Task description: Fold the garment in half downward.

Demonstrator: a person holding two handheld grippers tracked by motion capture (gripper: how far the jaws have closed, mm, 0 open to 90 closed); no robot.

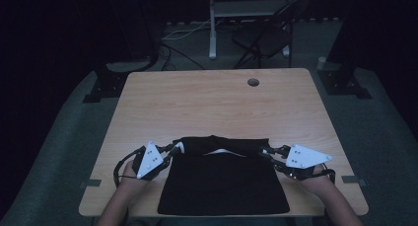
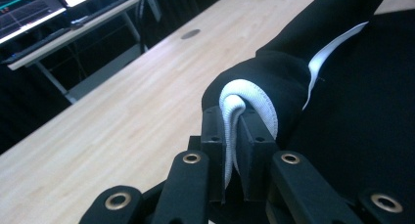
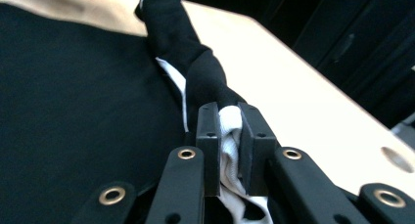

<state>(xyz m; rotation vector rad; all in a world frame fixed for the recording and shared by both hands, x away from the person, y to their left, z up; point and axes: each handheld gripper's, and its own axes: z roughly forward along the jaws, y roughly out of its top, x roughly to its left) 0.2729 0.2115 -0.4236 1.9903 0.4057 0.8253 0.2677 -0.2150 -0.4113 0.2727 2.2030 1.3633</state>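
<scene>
Pinching the cloth's far edge in my left gripper and right gripper, I judge the fold half done, with the edge not yet laid on the near half.

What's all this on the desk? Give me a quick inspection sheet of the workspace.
Surface: wooden table with a round hole.
Job's things: black garment with white lining, far edge lifted and folded towards the person.
Clutter: nothing seen.
Grippers: left gripper and right gripper each shut on a garment corner.
Cables: black cable loop by the left hand; white cables on the floor.
Surroundings: folding chair, dark room.
</scene>
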